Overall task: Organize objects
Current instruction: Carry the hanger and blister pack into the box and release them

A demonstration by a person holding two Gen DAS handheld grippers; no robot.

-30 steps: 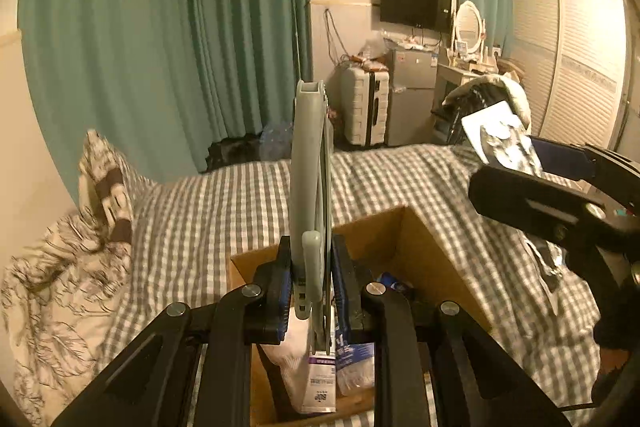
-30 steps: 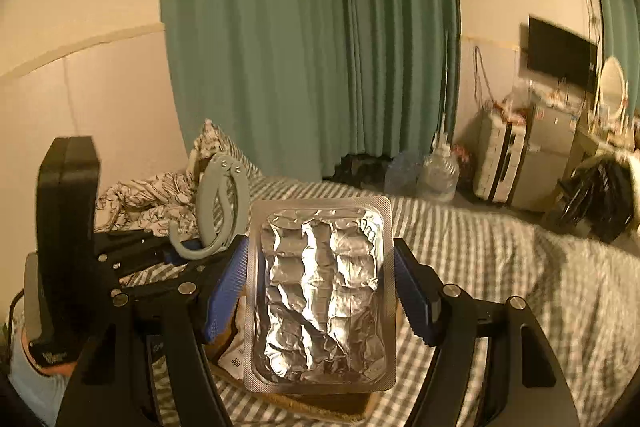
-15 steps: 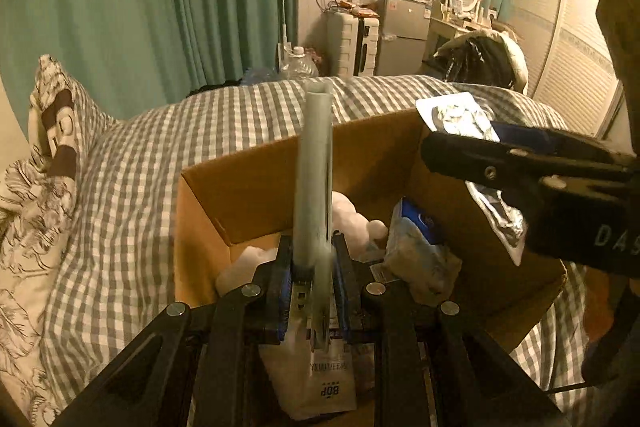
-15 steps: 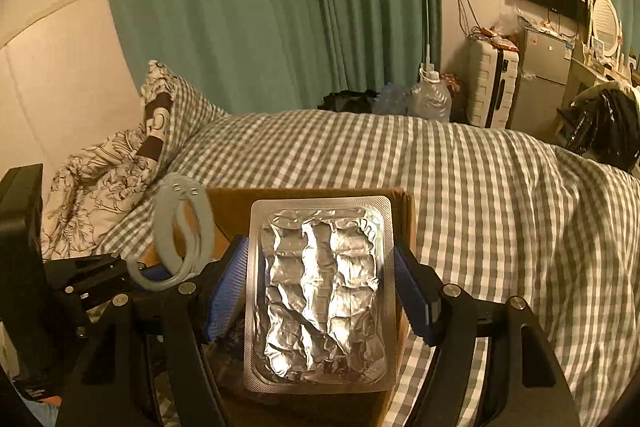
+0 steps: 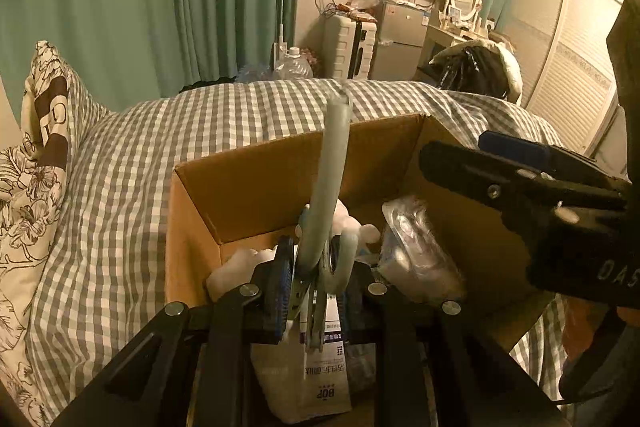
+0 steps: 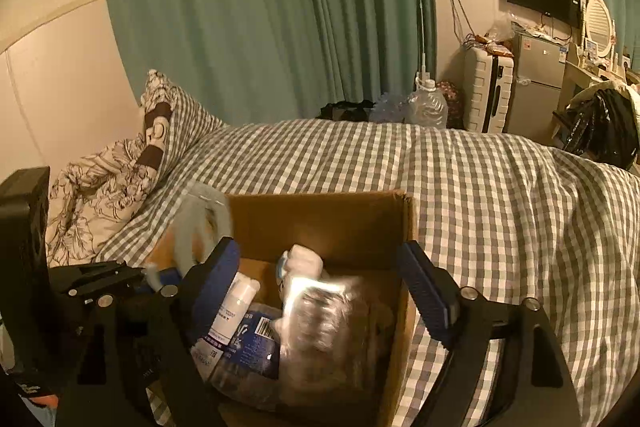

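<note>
An open cardboard box (image 5: 256,183) sits on the checked bed; it also shows in the right wrist view (image 6: 344,211). My left gripper (image 5: 310,279) is over the box, and its jaws stand a little apart around a grey plastic hook (image 5: 334,163) that tilts loosely between them. My right gripper (image 6: 320,291) is open and empty above the box. The silver blister pack (image 6: 320,319) is blurred in the box beneath the right gripper; it also shows in the left wrist view (image 5: 416,247). White tubes and packets (image 6: 236,307) lie in the box.
A grey checked duvet (image 6: 480,195) covers the bed. A patterned pillow (image 5: 44,99) lies at the left. Green curtains (image 6: 260,27), a water bottle (image 6: 426,103), a suitcase (image 6: 488,95) and a small fridge (image 6: 536,83) stand beyond the bed.
Both grippers came down over the box. The right gripper opened and the blister pack dropped into the box. The left jaws loosened and the hook tilted.
</note>
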